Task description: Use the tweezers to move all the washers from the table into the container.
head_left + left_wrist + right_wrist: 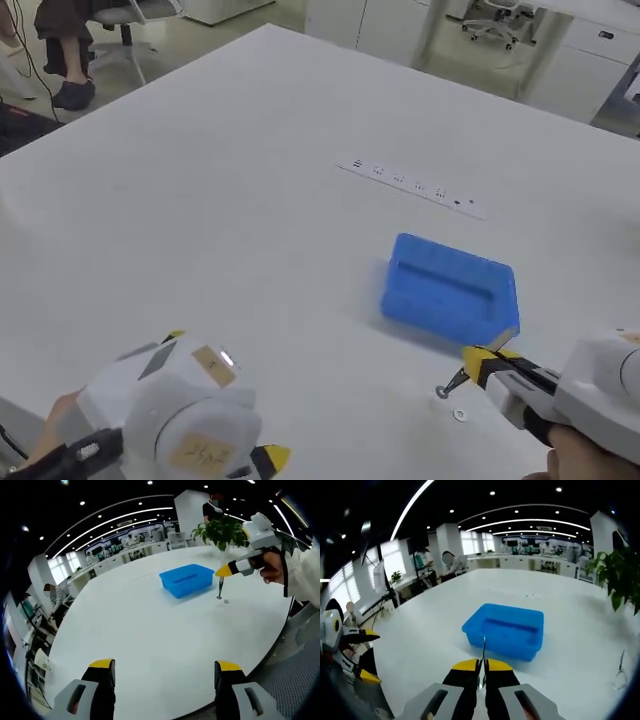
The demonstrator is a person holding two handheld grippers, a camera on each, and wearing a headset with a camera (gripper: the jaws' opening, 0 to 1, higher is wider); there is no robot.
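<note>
The blue container (450,290) (186,579) (505,630) stands open on the white table (230,220). My right gripper (485,362) (481,666) (227,570) is shut on thin metal tweezers (455,380) (483,652) (220,586), just in front of the container. The tweezers point down at a small washer (441,392); whether they grip it I cannot tell. A second washer (459,414) (226,601) lies flat beside it. My left gripper (222,397) (165,677) hovers open with nothing in it over the near left of the table, far from the washers.
A white power strip (410,185) lies behind the container. A thin metal tool (620,670) rests on the table to the right. A potted plant (220,530) stands past the table's far edge. Office chairs and a seated person (65,40) are beyond the left corner.
</note>
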